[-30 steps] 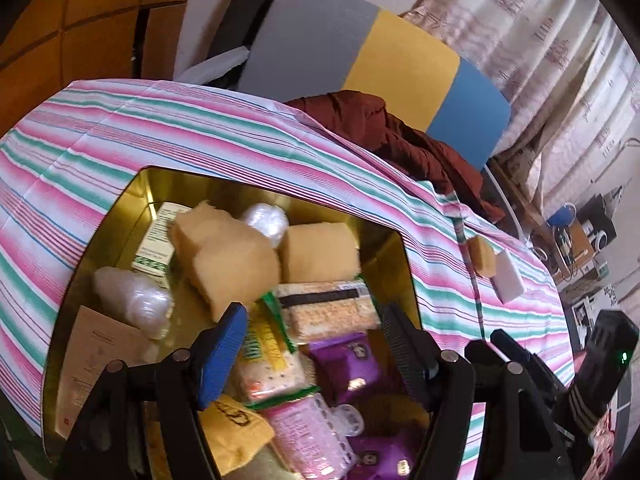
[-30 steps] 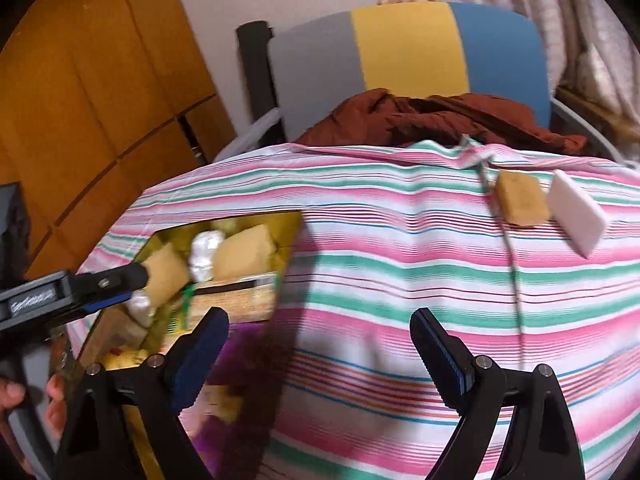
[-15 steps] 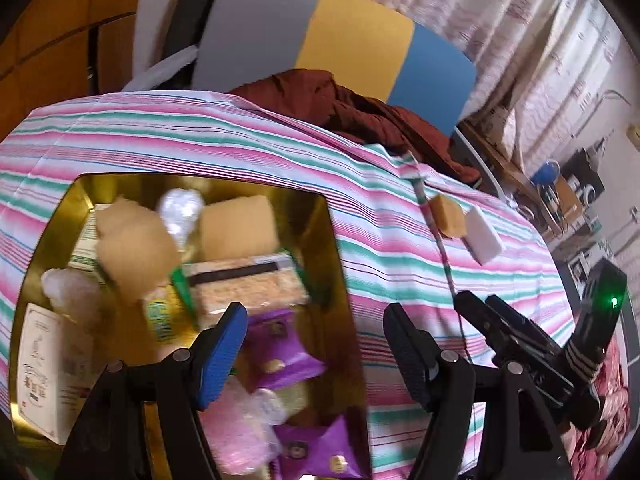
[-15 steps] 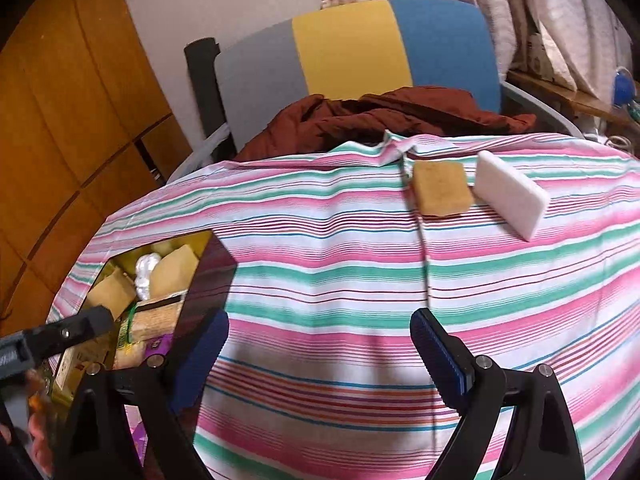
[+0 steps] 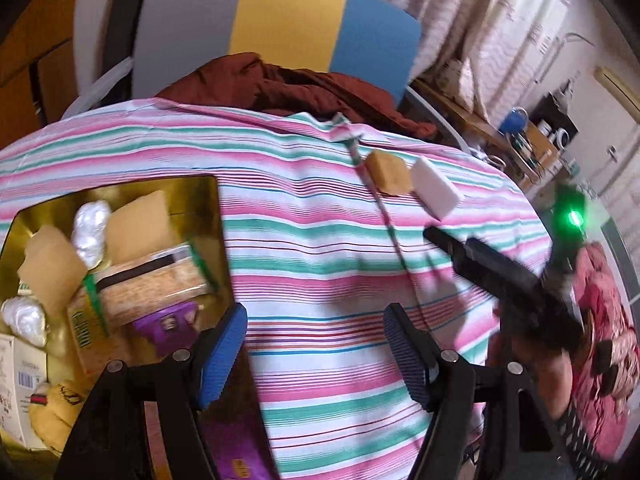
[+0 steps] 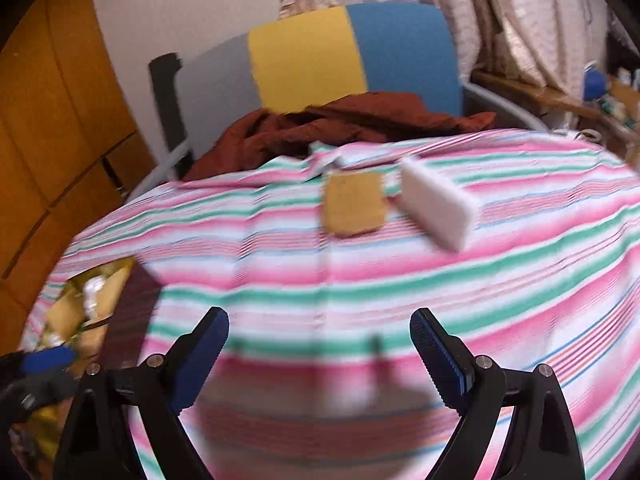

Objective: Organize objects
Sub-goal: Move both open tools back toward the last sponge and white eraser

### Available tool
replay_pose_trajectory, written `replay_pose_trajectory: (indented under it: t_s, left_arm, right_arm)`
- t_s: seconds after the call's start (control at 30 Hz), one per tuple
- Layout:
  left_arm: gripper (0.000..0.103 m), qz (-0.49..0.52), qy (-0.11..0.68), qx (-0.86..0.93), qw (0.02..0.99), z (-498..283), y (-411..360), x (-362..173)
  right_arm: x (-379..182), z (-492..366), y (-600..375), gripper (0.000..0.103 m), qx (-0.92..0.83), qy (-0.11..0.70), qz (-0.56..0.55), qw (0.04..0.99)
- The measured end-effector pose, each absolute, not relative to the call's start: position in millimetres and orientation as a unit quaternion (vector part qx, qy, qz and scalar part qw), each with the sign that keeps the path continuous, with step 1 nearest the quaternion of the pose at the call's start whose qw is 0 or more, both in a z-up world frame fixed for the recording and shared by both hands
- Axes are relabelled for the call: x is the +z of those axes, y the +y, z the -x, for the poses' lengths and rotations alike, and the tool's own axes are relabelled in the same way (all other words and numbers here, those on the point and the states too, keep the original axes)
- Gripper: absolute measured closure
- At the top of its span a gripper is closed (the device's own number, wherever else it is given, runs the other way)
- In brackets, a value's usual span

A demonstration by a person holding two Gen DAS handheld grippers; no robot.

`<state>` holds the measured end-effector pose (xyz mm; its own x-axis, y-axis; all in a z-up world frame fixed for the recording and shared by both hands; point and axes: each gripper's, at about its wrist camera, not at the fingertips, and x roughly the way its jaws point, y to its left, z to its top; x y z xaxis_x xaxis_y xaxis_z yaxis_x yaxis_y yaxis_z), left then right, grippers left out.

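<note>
A gold tin [image 5: 208,216] sits at the left of the striped table, filled with several snack packs, tan sponges and foil-wrapped pieces. A tan sponge [image 5: 390,172] and a white block [image 5: 436,194] lie side by side at the far edge of the cloth; both show in the right wrist view too, tan sponge [image 6: 354,208] and white block [image 6: 438,208]. My left gripper [image 5: 314,340] is open over bare cloth just right of the tin. My right gripper [image 6: 320,356] is open over the cloth, short of the two pieces. The tin [image 6: 132,280] shows at its left.
A chair [image 5: 280,28] with grey, yellow and blue panels stands behind the table, a dark red garment [image 5: 304,88] heaped on it. The right gripper's black body [image 5: 504,276] crosses the left view. Shelves with clutter stand at the far right. A wooden cabinet [image 6: 48,128] is at the left.
Both grippers swept rightward across the table. The left one left the tin and now hangs over cloth; the sponge and white block came closer to centre in both views. Jaws stayed open.
</note>
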<state>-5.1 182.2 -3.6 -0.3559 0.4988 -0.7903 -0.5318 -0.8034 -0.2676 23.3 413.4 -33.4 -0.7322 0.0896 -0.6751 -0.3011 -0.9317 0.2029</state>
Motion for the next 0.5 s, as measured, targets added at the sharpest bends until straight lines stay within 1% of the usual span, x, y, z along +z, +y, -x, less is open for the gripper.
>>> replay_pose_trajectory:
  t_s: [0.2,0.33,0.5]
  left_arm:
    - [0.031,0.483,0.035,0.812,0.325,-6.8,196.5,-9.4]
    - [0.031,0.486,0.048,0.810,0.325,-12.4,200.5,-10.0]
    - [0.031,0.488,0.054,0.809,0.324,-11.0,205.3,-9.1]
  right_arm:
    - [-24.1,6.1,474.7,0.009,0.916,0.121,0.335,0.182]
    - [-34.3,36.3,509.4,0.009,0.906,0.102,0.358,0.203]
    - [-47.2,48.0,550.5,0.010,0.887,0.107,0.380,0.239]
